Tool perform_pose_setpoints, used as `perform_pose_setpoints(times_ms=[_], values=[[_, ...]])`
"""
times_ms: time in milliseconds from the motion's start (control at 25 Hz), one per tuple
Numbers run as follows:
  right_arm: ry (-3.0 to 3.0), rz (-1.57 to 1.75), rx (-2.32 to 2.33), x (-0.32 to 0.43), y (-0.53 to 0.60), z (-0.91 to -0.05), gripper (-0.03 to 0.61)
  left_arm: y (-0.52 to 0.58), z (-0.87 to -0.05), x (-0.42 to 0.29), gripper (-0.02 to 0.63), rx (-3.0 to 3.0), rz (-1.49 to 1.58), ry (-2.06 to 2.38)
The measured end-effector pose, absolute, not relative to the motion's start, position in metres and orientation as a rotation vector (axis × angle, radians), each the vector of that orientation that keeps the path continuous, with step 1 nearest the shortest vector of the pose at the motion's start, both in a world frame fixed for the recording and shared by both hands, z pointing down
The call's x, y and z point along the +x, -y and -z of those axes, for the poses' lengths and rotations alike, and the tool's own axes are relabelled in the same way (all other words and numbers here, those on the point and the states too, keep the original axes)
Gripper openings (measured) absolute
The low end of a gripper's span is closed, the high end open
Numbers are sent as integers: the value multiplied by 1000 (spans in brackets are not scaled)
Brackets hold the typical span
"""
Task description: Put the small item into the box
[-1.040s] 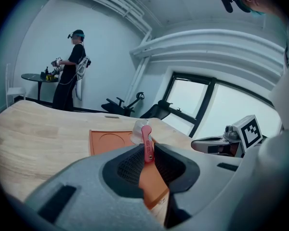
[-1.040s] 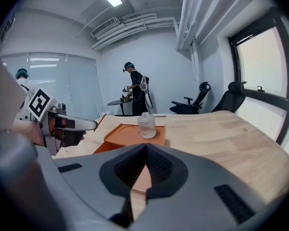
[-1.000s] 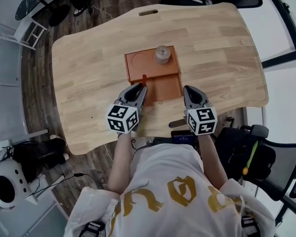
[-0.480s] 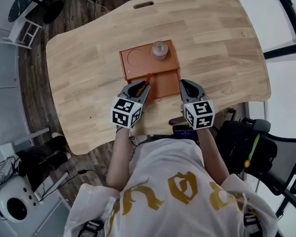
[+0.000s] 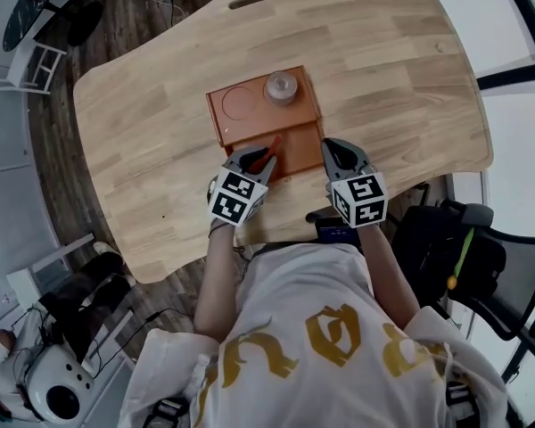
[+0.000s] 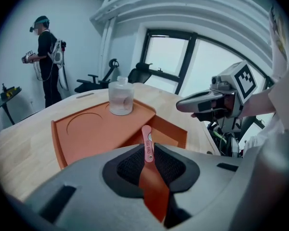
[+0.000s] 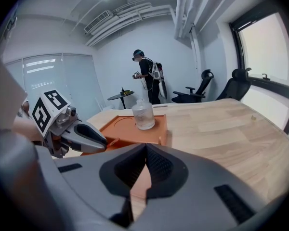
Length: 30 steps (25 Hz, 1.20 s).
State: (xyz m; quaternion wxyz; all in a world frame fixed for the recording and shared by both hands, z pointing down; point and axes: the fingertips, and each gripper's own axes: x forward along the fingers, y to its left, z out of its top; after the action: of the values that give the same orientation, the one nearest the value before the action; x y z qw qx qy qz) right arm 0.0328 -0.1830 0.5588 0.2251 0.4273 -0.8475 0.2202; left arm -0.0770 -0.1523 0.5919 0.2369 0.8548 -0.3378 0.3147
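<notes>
Wooden table (image 5: pixel 383 78) carries an orange box (image 5: pixel 250 128). Box layout:
- The far half is a raised deck. It has a round recess (image 5: pixel 237 103) at the left and a clear bottle (image 5: pixel 281 87) upright at the right.
- The near half is an open, lower compartment (image 5: pixel 296 145).

Left gripper (image 5: pixel 260 156): the jaws are closed on the item (image 5: pixel 271 146), a thin, flat orange-red strip. In the left gripper view the item is pinched between the black pads (image 6: pixel 130 167). Its rounded pink end projects forward past the jaw tips toward the box. In the head view this end lies over the near-left part of the compartment. Contact with the compartment floor cannot be determined.

Right gripper (image 5: pixel 332 148): the right gripper view shows the jaws together with nothing between them. This gripper sits just beside the near-right edge of the box, level with the left gripper and apart from it.

Background: a person (image 7: pixel 147 78) stands beyond the far end of the table, near a chair (image 7: pixel 202 85).
</notes>
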Motion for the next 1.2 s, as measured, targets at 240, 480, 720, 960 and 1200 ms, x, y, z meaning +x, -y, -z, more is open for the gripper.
perform_pose_setpoints(times_ms=[240,480,720,960,1200], values=[[2320,-629,1171,39,191,-566,11,156,-605,-68,64,2342,-949,854],[2313,-647,1155,40,196,-572,12,156,-620,-63,64,2340,-1064,781],[2333,-667,1101,36,197,-579,11,152,-639,-59,64,2314,-1246,685],[2332,-694,1082,36,200,-583,12,155,-650,-57,65,2270,-1318,647],[2323,-709,1079,39,201,-587,11,156,-658,-57,66,2259,-1357,619]])
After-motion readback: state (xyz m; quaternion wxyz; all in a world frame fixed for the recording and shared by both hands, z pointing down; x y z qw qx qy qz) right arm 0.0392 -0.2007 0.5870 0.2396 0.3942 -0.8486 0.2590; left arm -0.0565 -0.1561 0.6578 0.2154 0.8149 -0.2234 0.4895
